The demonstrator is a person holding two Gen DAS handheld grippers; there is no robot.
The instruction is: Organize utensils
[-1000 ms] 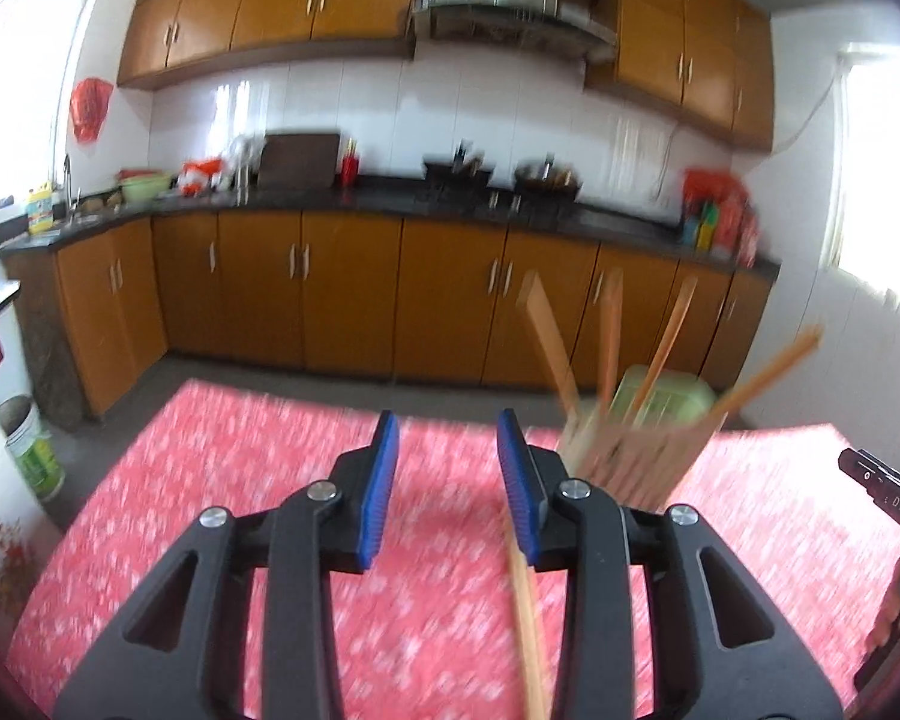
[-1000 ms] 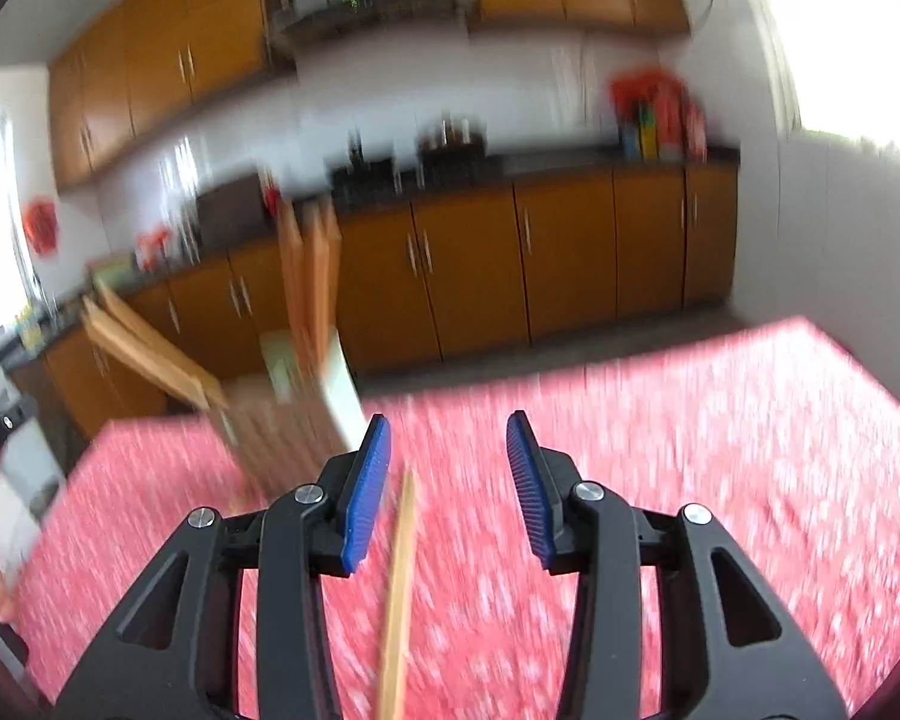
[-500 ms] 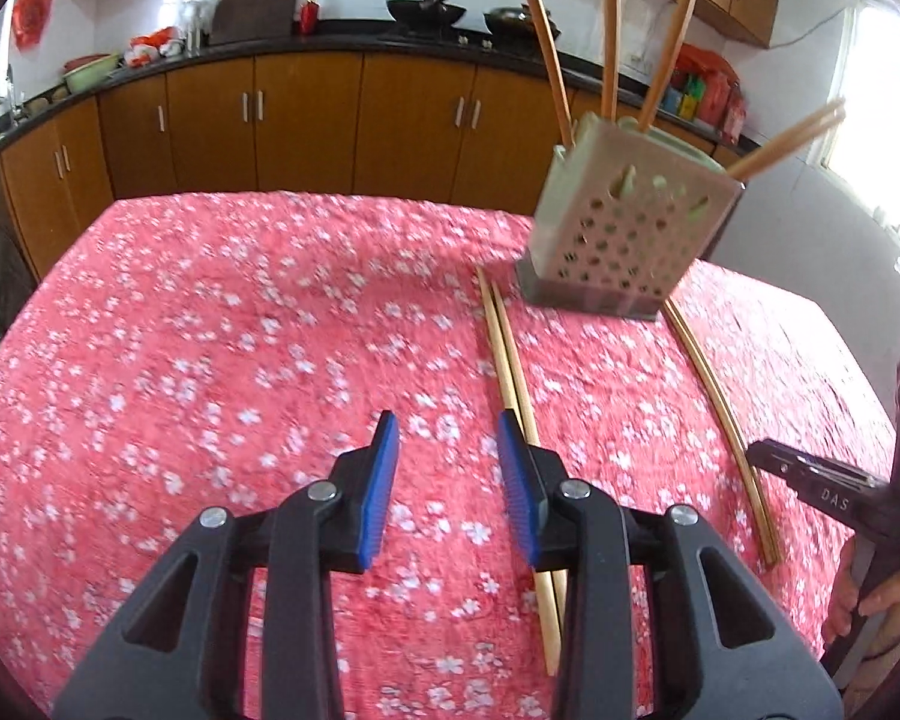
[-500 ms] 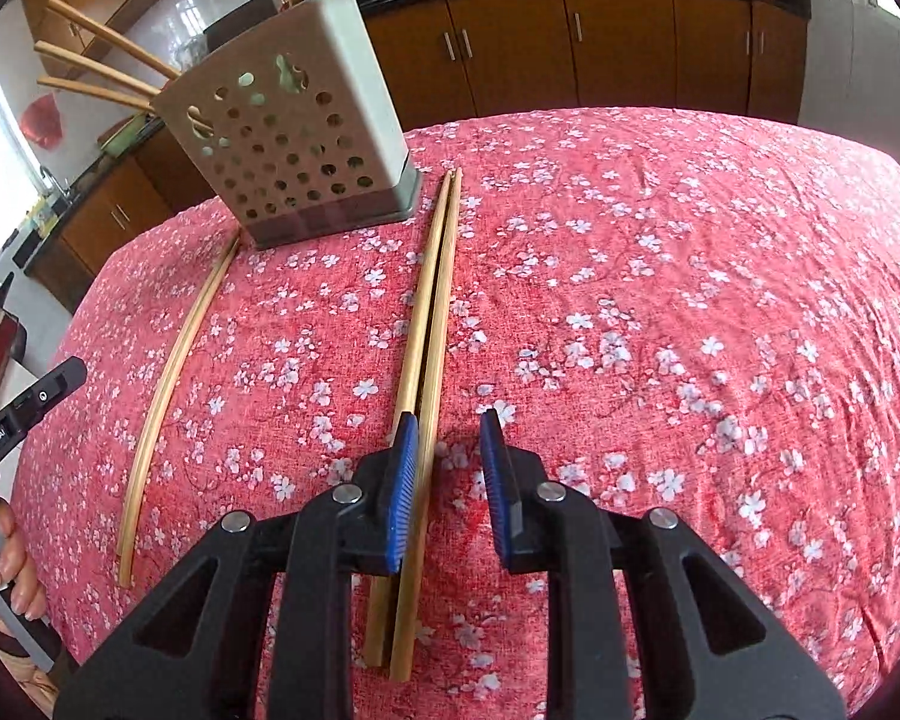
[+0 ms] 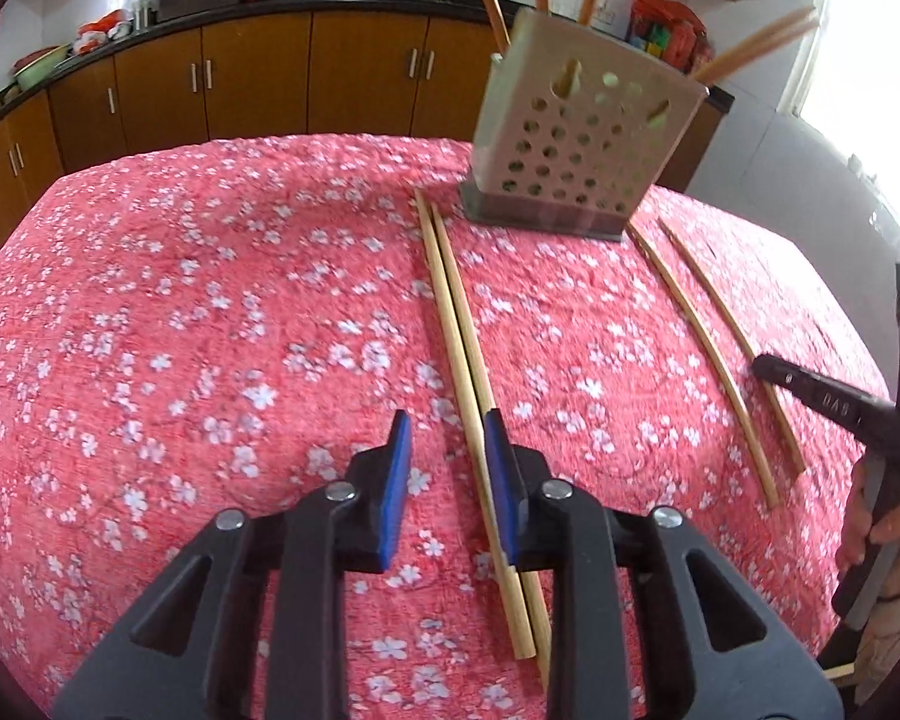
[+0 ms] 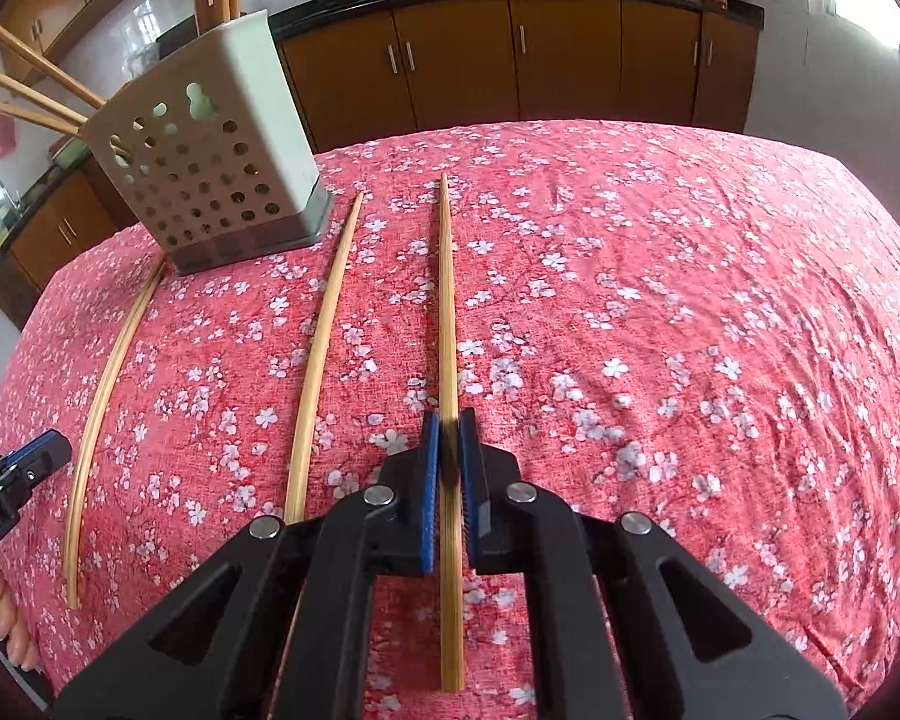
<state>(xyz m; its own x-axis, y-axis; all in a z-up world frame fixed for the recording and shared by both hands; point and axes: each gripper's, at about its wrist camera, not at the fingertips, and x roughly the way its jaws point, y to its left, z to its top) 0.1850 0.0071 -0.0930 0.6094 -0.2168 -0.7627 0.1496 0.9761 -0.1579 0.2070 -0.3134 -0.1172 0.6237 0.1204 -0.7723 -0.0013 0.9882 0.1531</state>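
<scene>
Our right gripper (image 6: 449, 441) clamped on a chopstick (image 6: 447, 300) at frame centre, our left gripper (image 5: 447, 456) parted over a chopstick pair (image 5: 456, 324), perforated holder (image 6: 210, 180) upper left on the floral cloth (image 6: 660, 300).

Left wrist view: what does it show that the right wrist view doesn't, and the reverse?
Only the left wrist view shows the left gripper open over a chopstick pair. Only the right wrist view shows the right gripper shut on one chopstick. Both show the holder with chopsticks in it, and the red cloth.
</scene>
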